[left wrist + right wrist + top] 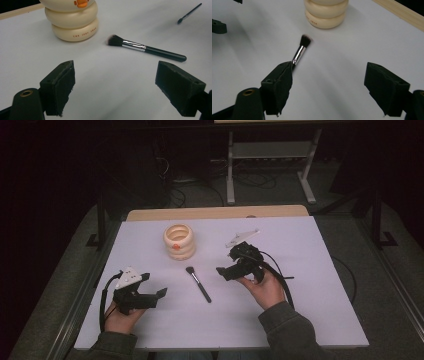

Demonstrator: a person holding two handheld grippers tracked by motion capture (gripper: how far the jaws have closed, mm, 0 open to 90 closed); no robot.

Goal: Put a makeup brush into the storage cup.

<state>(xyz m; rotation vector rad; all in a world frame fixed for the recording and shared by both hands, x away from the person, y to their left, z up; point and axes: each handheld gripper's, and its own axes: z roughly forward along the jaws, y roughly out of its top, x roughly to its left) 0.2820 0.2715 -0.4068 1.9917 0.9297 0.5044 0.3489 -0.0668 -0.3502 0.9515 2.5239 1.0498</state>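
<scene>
From the high view, the white-covered worktop (310,285) has wide bare stretches on its right side and along its near edge, with a strip of pale wood showing at the far edge. One black-handled makeup brush with a silver collar (198,283) lies flat near the middle, between the two hands and touching neither. One cream holder shaped like stacked rings with an orange mark (179,241) stands behind it, well in from every edge. The left tool (152,293) sits low at the near left with its jaws apart and nothing between them; the right tool (223,272) is held just right of the brush, jaws apart too, though here they are small and dark.

In the left gripper view, both jaws stand wide with bare worktop between them. The brush (146,48) lies whole beyond them, bristles toward the holder (74,22), whose top is cut off by the frame. A second, thin dark brush (189,13) lies far off at the upper right.

In the right gripper view, the jaws are spread and empty. The brush (301,50) is blurred, its handle hidden behind the left jaw. The holder (325,15) is cut off at the top.
</scene>
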